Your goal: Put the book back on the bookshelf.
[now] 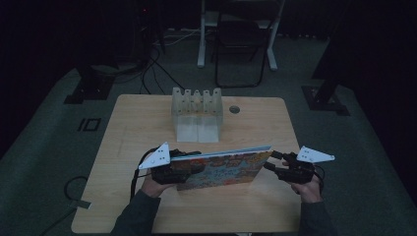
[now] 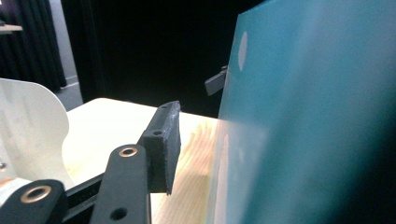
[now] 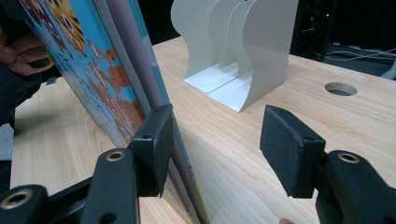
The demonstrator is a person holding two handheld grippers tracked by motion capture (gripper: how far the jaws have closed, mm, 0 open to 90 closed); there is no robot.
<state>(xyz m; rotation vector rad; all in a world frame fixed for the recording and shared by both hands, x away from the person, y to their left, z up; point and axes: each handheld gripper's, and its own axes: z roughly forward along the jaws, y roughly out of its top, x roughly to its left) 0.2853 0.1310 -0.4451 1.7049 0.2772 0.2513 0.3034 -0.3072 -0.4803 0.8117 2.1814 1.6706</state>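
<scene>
Colourful book, no readable title, stands between both half-open claws, ungripped.

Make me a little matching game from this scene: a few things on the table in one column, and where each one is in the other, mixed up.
Things:
1. picture book
2. white rack
3. round hole
4. right tool

Places:
A. in the tabletop, just right of the rack
B. at the book's right end
C. at the far middle of the table
D. propped on edge between the two hands

Pairs: 1-D, 2-C, 3-A, 4-B
</scene>
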